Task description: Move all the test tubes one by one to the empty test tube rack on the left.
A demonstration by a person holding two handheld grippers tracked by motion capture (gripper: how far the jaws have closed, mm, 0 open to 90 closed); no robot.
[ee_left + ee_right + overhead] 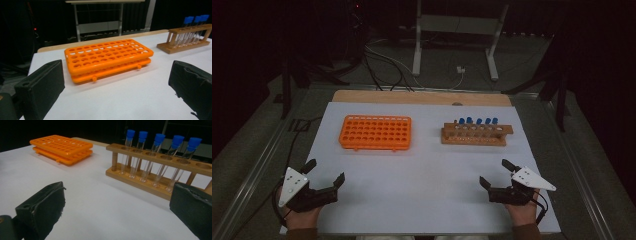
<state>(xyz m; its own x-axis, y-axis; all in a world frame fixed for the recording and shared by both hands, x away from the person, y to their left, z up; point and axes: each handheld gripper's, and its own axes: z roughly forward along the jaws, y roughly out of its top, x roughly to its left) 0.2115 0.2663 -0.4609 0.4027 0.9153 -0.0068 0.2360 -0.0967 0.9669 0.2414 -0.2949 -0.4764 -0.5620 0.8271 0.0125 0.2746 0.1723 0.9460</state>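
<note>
Nearest the high camera, two hands come in from the bottom edge, each holding a gripper just above the white sheet that covers the table. On the left gripper the jaws stand wide apart with nothing between them; its own view looks between the two black jaws straight at the orange rack. On the right gripper the jaws are equally wide and hold nothing; its own view looks between them at the wooden rack.

No brand, label or writing can be read on anything.

Seen from the high view, the orange rack lies flat on the left half of the sheet, well ahead of the left gripper, its long axis running left to right, and its holes are bare. On the right half, the wooden rack sits well ahead of the right gripper, its long axis also left to right. Five clear test tubes with blue caps stand in it in a row, caps up, leaning slightly; the hole at its right end holds no tube. Both racks are well apart from each other.
</note>
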